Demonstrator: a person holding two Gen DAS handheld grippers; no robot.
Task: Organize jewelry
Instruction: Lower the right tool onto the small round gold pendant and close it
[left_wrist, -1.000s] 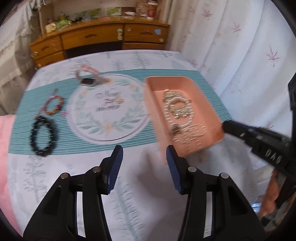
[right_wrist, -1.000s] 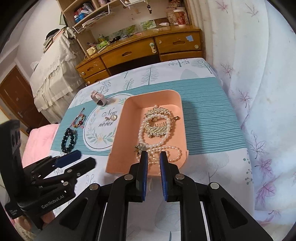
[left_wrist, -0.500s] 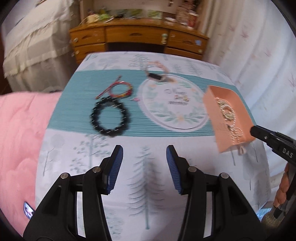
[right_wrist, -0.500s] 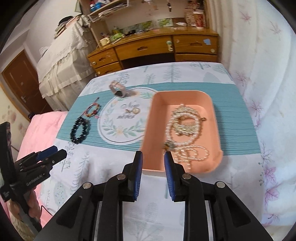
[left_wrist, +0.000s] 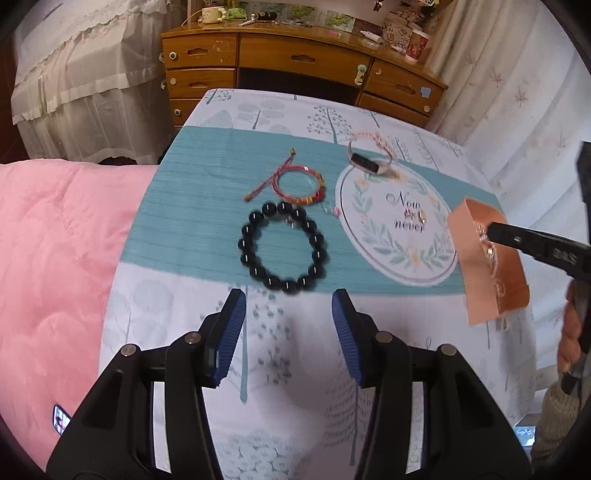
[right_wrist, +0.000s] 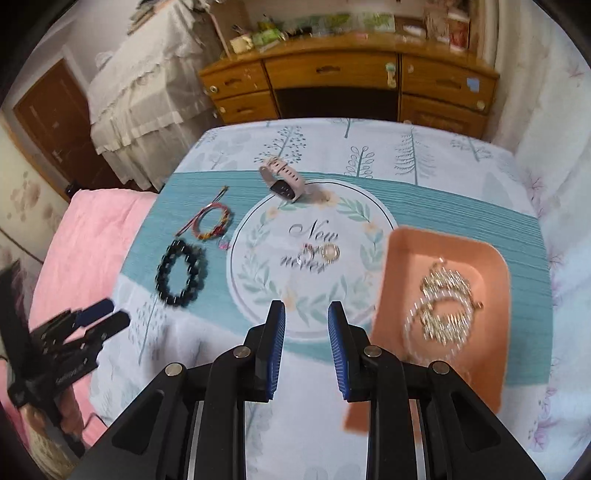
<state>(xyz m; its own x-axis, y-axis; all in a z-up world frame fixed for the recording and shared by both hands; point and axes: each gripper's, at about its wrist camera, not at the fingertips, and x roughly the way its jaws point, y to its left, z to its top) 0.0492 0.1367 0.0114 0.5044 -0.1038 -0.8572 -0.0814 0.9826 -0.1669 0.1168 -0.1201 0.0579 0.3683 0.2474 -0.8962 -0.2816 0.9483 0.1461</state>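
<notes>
the black bracelet (left_wrist: 283, 251) lies flat just ahead of the left gripper (left_wrist: 288, 332), closer than the right gripper (right_wrist: 306, 343). both are part open, holding nothing.

In your left wrist view, the right gripper (left_wrist: 496, 230) covers part of the tray (left_wrist: 476, 258); its contents (left_wrist: 493, 258) are unreadable. In your right wrist view, motion blur smears the chains (right_wrist: 443, 306) in the tray, and the small piece (right_wrist: 330, 253) on the printed circle (right_wrist: 258, 280) cannot be identified.
</notes>
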